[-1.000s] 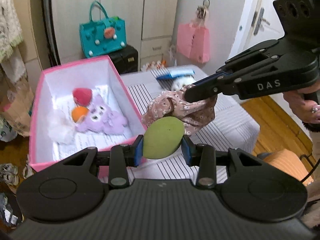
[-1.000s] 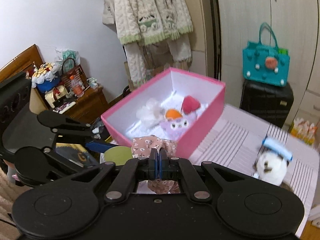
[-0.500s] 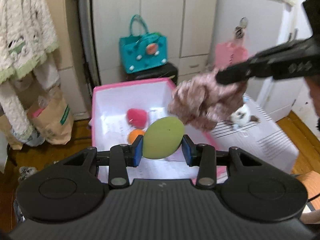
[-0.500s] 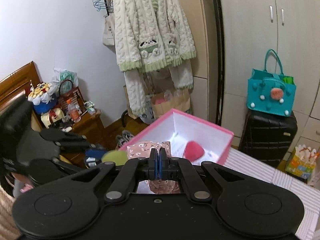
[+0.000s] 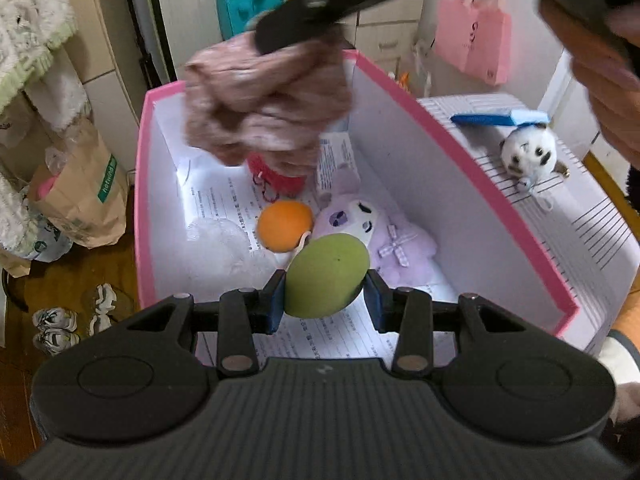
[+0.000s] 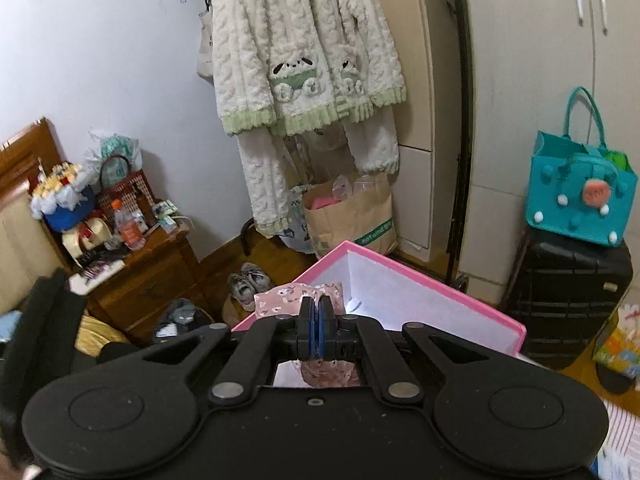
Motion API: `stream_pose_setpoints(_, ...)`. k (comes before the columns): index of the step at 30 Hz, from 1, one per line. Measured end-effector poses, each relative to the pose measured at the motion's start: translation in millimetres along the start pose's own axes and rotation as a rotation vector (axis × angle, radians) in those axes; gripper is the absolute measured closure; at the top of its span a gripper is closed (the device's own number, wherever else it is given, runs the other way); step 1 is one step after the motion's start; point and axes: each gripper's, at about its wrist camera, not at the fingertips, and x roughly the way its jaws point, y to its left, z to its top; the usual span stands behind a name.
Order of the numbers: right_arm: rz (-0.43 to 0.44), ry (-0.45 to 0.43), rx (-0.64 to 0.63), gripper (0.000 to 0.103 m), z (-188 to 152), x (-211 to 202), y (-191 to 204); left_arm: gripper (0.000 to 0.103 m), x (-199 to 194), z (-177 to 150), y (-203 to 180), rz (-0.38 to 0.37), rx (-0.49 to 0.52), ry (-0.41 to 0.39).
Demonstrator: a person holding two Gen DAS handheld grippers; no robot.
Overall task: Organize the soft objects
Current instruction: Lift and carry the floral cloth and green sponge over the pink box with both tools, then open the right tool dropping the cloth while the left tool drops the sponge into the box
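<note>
My left gripper point(image 5: 325, 300) is shut on a green egg-shaped sponge point(image 5: 326, 276), held above the near end of the pink box point(image 5: 472, 184). My right gripper point(image 6: 317, 330) is shut on a pink floral cloth point(image 6: 298, 300), which hangs blurred over the box's far half in the left wrist view point(image 5: 264, 108). Inside the box lie a purple plush point(image 5: 384, 232), an orange ball point(image 5: 285, 226), a red plush point(image 5: 280, 182) partly hidden by the cloth, and a white fluffy thing point(image 5: 224, 248).
A small white dog plush point(image 5: 528, 154) and a blue item point(image 5: 492, 119) lie on the striped surface point(image 5: 592, 224) right of the box. A paper bag point(image 5: 80, 192) and shoes point(image 5: 56, 324) sit on the floor to the left. A black suitcase point(image 6: 568, 296) carries a teal bag point(image 6: 580, 200).
Both grippers moved over the box. The cloth now hangs above the box's far half and the sponge above its near end. The left view tilted down into the box.
</note>
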Motion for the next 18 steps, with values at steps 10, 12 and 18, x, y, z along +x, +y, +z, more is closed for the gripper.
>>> stream_pose_setpoints(10,0.013,0.105,0.063,0.098,-5,70,-20,0.062,21,7,6,-0.028,-0.010,0.065)
stream_pose_setpoints(12,0.021,0.138,0.080,0.093,-9,80,-23,0.061,22,9,2,-0.011,-0.005,0.074)
stream_pose_setpoints(18,0.060,0.172,0.125,0.083,-18,68,-26,0.052,21,14,4,0.019,-0.031,0.081)
